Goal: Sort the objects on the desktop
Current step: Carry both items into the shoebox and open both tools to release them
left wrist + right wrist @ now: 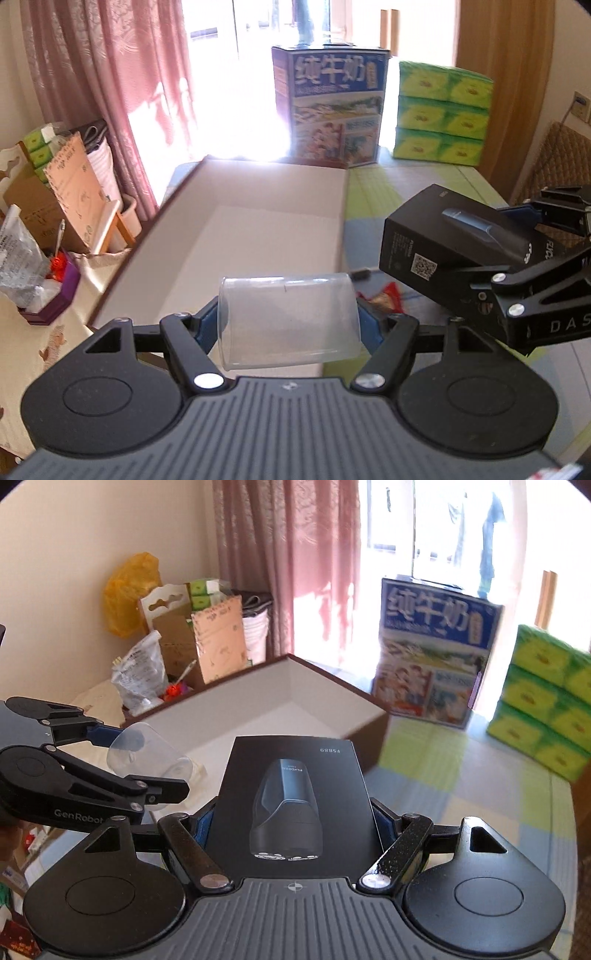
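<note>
From the left wrist camera, the left gripper (289, 325) is clamped on a clear plastic cup (288, 321) lying sideways between its blue pads; the cup is so transparent that its rim and base are hard to separate from the background. It is held up above the near edge of an open white-lined box (258, 221), whose far wall washes out in window glare. To the right, the right gripper (491, 254) carries a black shaver box (443, 243); its far finger is mostly hidden behind that box and its body is cut off by the frame edge. Small red and dark items (384, 291) on the checked mat below are too blurred to name.

From the right wrist camera, the right gripper (291, 812) grips the black shaver box (291, 794) by its two long sides, the lower end hidden behind the gripper body. The box hangs in front of the white-lined box (295, 709). At left, the left gripper (140, 760) shows with the clear cup (147, 753) pinched between its fingers, its handle cut off at the edge. A milk carton (432, 653) and green tissue packs (546, 698) stand behind, blurred
</note>
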`<state>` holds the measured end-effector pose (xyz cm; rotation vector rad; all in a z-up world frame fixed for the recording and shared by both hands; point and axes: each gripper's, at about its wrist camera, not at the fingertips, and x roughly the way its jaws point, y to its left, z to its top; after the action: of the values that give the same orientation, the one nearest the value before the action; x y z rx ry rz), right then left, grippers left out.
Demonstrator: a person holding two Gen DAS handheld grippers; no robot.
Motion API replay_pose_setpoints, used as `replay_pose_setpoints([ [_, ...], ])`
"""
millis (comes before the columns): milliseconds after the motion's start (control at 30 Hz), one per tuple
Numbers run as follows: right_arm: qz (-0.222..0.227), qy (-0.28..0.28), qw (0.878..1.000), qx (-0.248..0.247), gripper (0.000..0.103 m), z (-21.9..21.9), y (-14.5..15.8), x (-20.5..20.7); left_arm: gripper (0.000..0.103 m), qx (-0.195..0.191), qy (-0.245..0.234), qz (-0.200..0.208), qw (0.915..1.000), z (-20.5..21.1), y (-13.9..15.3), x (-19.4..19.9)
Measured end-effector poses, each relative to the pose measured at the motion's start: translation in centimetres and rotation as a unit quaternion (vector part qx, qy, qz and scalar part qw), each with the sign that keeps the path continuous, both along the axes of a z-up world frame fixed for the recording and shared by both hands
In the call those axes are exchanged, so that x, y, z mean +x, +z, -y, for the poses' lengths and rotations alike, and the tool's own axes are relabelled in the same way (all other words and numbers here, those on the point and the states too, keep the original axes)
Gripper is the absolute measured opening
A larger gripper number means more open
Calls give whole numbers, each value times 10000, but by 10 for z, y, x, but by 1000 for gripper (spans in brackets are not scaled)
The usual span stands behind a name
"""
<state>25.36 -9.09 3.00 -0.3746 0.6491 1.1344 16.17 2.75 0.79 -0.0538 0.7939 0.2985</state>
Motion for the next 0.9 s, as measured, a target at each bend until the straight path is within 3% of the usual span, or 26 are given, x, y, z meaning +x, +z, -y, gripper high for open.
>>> replay_pose_setpoints([
  [200,95,143,9998,46,76,-41,-4,-3,70,97,45,-41,9999,-39,-1,6],
  [400,133,-21,9999,40,76,-85,-13,13,70,-61,126,-208,9997,-82,-14,23],
  [633,-19,-348,9994,57,76,-132,-28,51,70,-158,141,-370,9991,-126,-29,68],
  [900,-40,-501,9983,-294,76,-173,-59,98,70,-145,-73,-530,9985,-151,-57,121],
])
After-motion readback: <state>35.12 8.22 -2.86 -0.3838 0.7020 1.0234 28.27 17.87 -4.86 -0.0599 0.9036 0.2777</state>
